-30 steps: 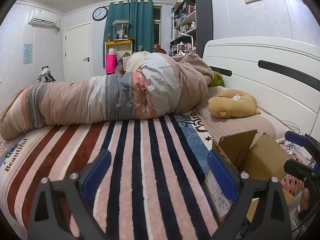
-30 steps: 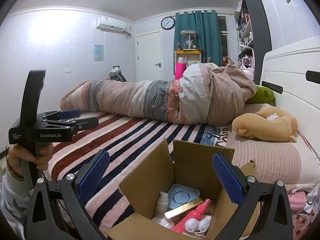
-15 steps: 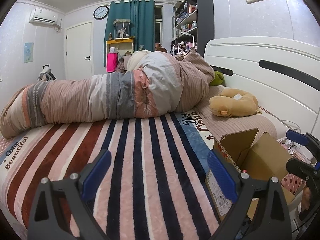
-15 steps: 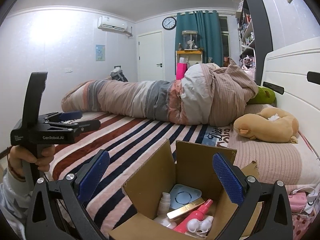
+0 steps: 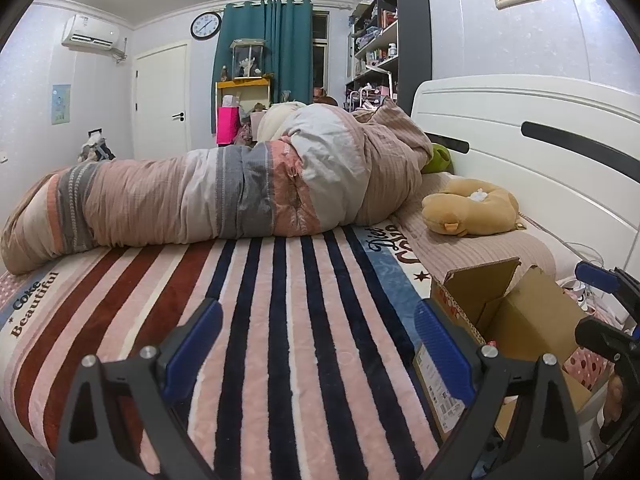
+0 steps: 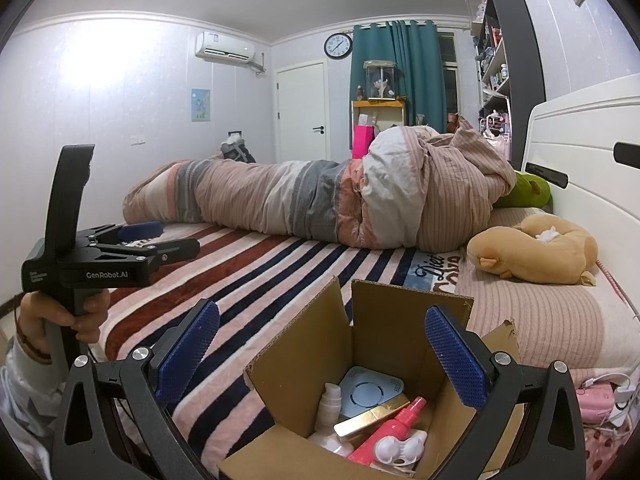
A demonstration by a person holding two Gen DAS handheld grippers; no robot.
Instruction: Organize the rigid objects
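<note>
Cardboard box [image 6: 384, 344] flaps rise between the released right gripper [image 6: 320, 352]; left gripper [image 5: 316, 344] released over blanket [image 5: 280, 320].

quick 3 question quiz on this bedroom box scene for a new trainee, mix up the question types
1. True or false: the right gripper is shut on the pink spray bottle.
2. Where does the cardboard box stand? A) on the striped blanket B) on the floor C) on a shelf
3. Fill in: the left gripper hovers over the blanket with its jaws ____.

Key: 1 false, it is open above the box. 2 A. 3 open.
</note>
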